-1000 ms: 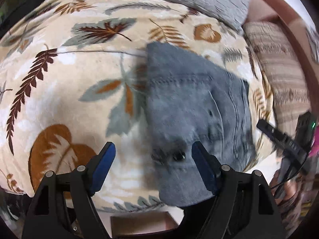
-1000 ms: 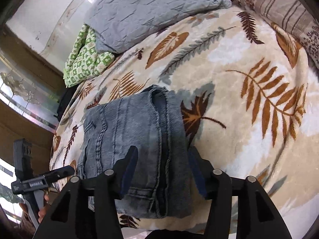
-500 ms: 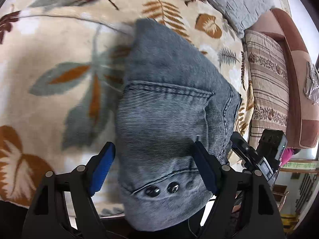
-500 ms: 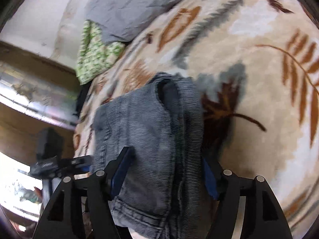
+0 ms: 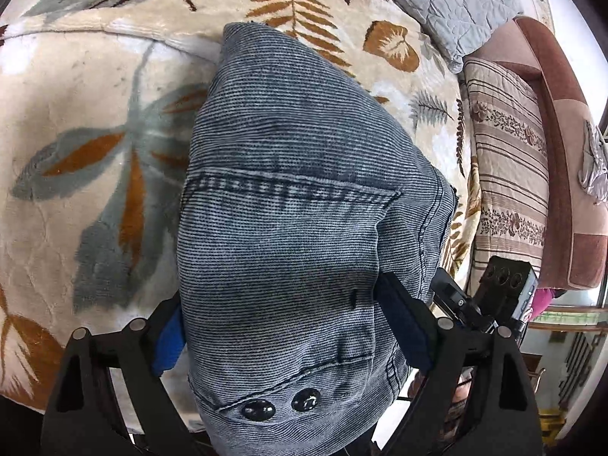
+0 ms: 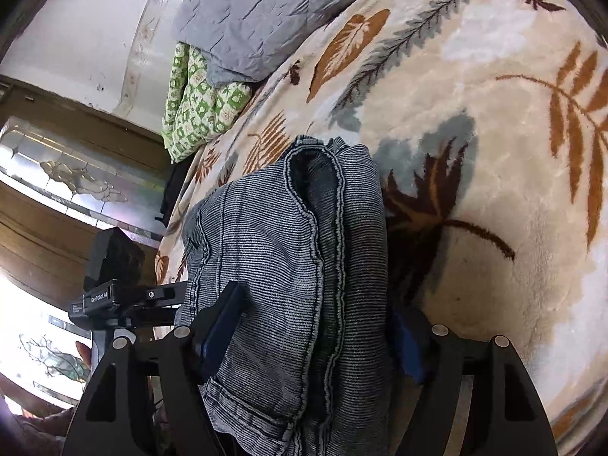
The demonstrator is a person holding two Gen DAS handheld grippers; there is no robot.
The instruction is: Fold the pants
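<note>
Both grippers closed in since a second ago: left gripper (image 5: 281, 326) and right gripper (image 6: 315, 326) now clench the folded pants (image 5: 304, 228) on the blanket (image 5: 95, 114). Final fold step; next likely lift and place.

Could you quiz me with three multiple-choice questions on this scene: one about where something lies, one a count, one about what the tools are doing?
1. Where does the green patterned quilt lie?
A. on the jeans
B. at the bed's far edge, beside the grey quilt
C. on the floor

2. How many dark snap buttons show on the jeans?
A. two
B. four
C. none

3. How does the left gripper stand?
A. open, away from the jeans
B. fingers astride the folded jeans
C. holding a pillow

Answers: 1 B, the green patterned quilt adjoins the grey quilt. 2 A, two snap buttons on the jeans. 3 B, the left gripper flanks them.
</note>
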